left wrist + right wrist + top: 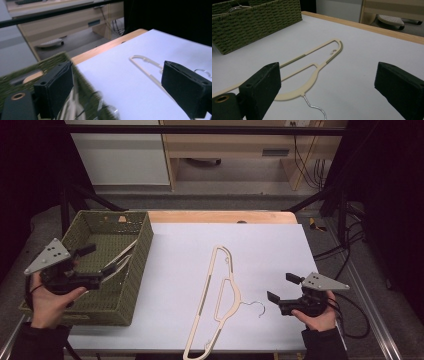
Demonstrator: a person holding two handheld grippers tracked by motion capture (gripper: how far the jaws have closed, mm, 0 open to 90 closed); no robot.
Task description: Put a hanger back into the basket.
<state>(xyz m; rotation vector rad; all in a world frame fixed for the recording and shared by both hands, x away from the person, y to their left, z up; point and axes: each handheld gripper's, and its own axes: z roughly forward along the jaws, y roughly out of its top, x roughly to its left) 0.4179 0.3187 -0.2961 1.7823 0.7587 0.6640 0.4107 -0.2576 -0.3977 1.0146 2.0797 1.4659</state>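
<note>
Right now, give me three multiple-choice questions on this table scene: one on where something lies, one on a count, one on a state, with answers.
1. Where does the basket stand?
A. At the table's left
B. At the table's right
C. On the floor

2. How many hangers lie on the white sheet?
A. None
B. One
C. Three

3. How do the right gripper's jaws stand?
A. Shut on the hanger
B. Shut on nothing
C. Open, with nothing between them

Answers:
1. A: the high view shows the basket at the table's left edge, under the left gripper.
2. B: one cream hanger lies there; another hanger lies in the basket.
3. C: the right gripper view shows wide-apart jaws short of the hanger's hook.
</note>
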